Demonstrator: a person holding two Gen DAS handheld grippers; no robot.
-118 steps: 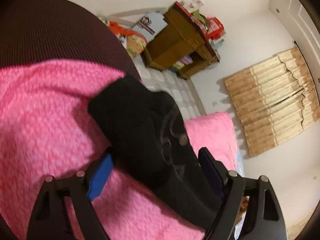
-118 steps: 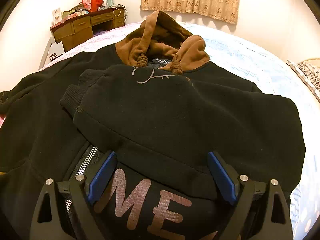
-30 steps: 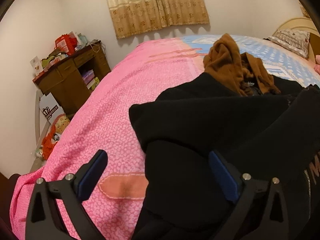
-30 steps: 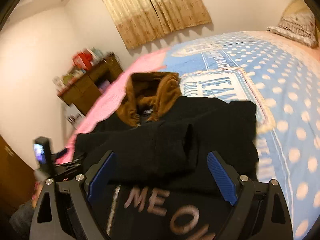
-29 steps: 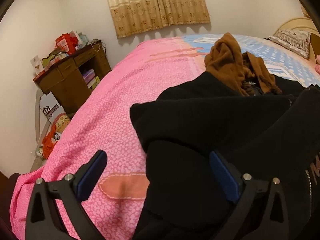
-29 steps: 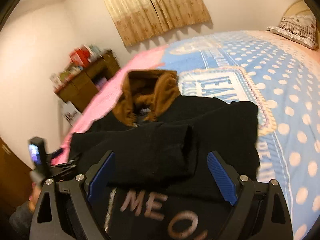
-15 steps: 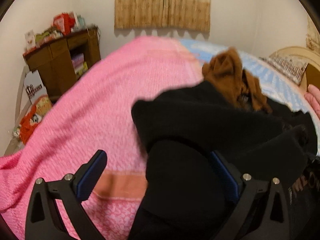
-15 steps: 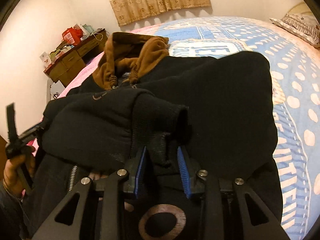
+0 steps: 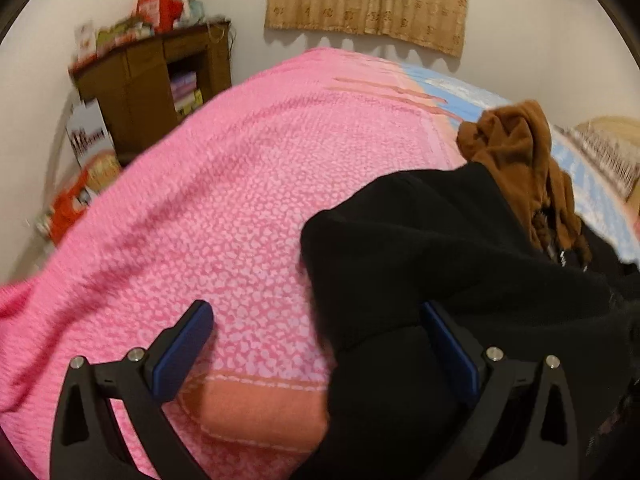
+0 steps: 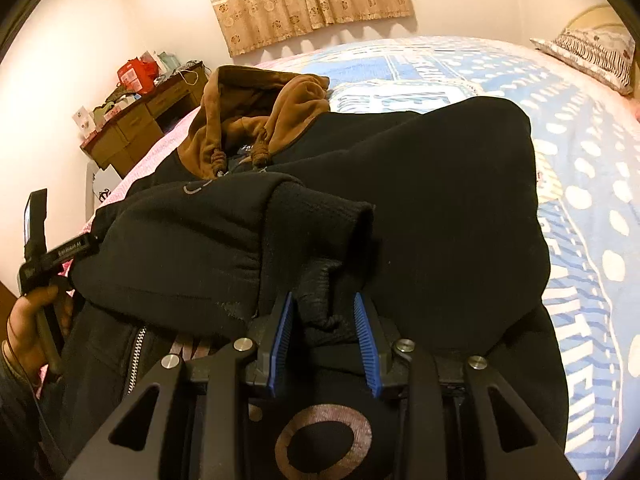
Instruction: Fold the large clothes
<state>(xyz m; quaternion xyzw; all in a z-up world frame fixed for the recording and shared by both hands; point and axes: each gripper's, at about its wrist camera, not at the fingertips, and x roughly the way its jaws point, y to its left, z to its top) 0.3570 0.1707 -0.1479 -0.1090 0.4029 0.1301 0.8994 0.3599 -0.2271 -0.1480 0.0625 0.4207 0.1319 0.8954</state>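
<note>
Right wrist view: our right tool (image 10: 325, 326) has just closed, pinching the ribbed cuff (image 10: 320, 220) of the black hoodie (image 10: 440, 208) on the bed (image 10: 592, 168). Our left tool (image 9: 320, 344) gapes open over the hoodie's left edge.

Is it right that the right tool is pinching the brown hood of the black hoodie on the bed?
Not quite. The right wrist view shows the right tool pinching the ribbed black cuff of the black hoodie, not the brown hood, which lies beyond it on the bed.
</note>
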